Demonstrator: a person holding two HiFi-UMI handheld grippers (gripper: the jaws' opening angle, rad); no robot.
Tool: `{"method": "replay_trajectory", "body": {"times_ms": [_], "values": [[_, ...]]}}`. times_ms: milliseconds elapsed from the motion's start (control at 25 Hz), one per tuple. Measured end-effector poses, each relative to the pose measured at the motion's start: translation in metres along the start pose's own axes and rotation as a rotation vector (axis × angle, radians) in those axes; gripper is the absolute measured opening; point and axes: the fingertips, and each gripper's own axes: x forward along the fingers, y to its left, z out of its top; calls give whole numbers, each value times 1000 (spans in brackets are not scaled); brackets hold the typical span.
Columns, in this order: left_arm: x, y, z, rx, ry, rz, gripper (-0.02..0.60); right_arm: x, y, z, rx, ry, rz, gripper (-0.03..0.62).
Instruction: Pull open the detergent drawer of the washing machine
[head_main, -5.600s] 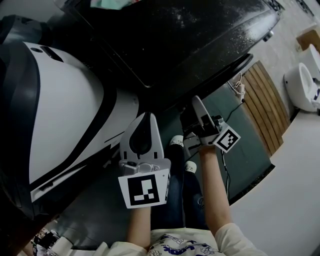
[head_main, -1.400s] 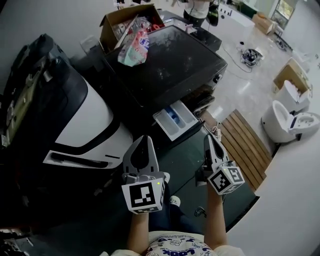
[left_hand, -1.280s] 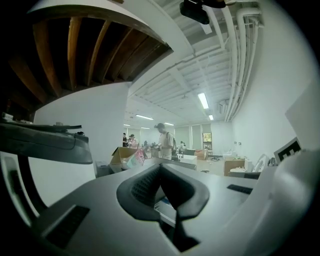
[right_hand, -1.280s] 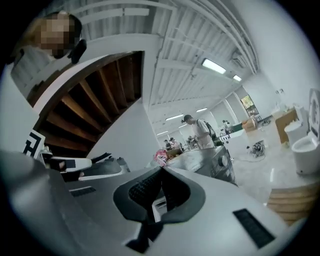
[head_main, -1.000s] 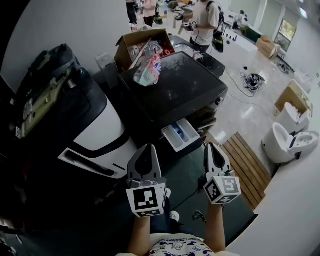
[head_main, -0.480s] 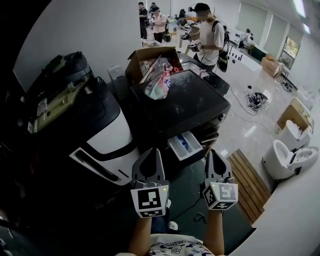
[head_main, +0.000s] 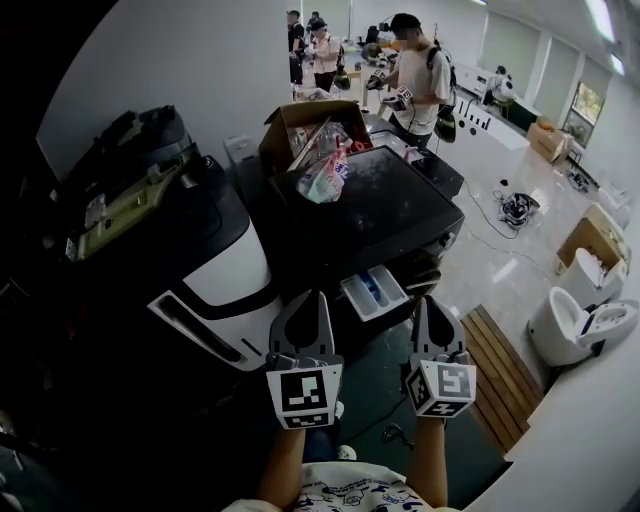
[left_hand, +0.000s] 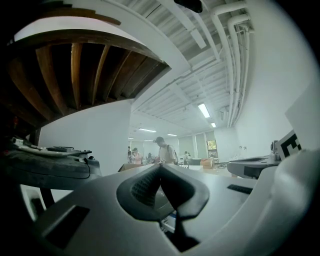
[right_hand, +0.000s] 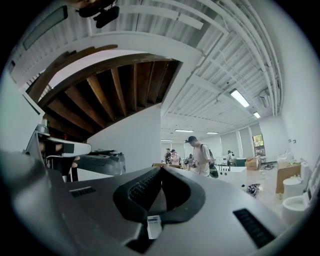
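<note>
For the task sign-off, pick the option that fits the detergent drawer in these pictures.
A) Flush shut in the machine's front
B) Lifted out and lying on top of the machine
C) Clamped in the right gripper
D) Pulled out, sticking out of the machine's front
D: in the head view the detergent drawer juts out of the front of the washing machine with its compartments showing. The left gripper and right gripper are shut and clear of it.

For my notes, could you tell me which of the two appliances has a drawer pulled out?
The black-topped machine: its white drawer juts out in front, while the white appliance beside it shows none.
</note>
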Motion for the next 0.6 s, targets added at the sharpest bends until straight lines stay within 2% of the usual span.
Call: {"method": "replay_trajectory", "body": {"times_ms": [200,600], "values": [[0,-6,5,-1,-8,-4,14,-2,-3,3,-38,6,3,11],[4,-8,7,-4,-11,-4,14,0,-9,6,-45,1,0,11]]}}
